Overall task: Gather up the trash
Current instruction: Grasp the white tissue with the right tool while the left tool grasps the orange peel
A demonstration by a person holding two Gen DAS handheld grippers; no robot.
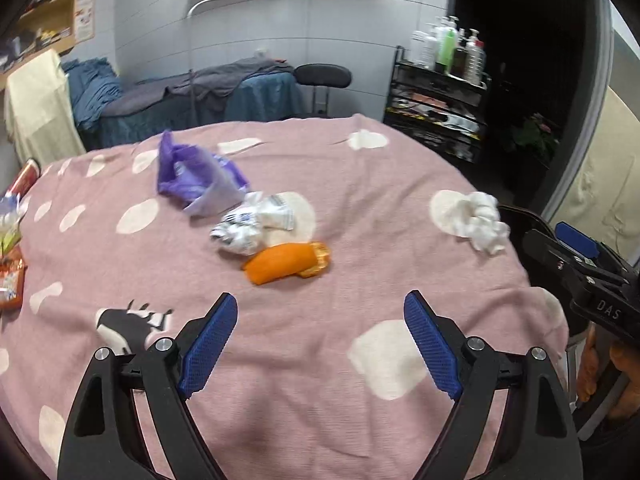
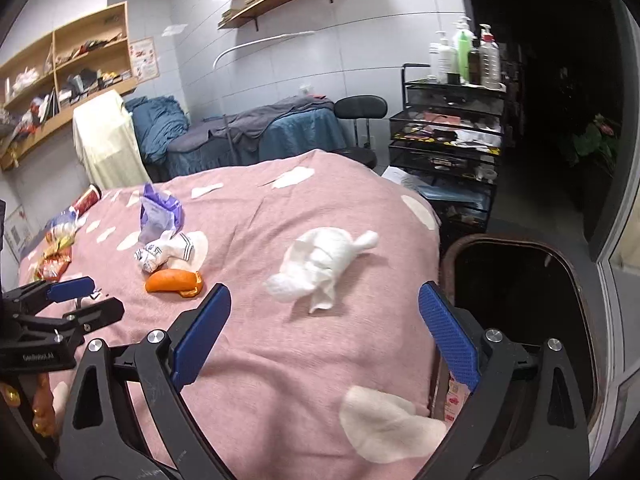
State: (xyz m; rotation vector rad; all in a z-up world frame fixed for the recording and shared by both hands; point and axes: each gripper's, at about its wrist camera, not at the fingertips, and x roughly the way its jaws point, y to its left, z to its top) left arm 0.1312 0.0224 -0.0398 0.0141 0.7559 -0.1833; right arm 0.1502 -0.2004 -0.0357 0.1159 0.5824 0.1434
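On the blanket (image 2: 256, 344) ahead of me, the peel (image 2: 174, 281) lies nearest, a crumpled wrapper (image 2: 160, 254) touching behind it and a plastic bag (image 2: 158, 216) behind that, the tissue wad (image 2: 320, 266) well to their right, near the bin (image 2: 520, 280) beside the blanket's right edge.

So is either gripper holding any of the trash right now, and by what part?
Nothing is held: left gripper and right gripper are both open and empty.
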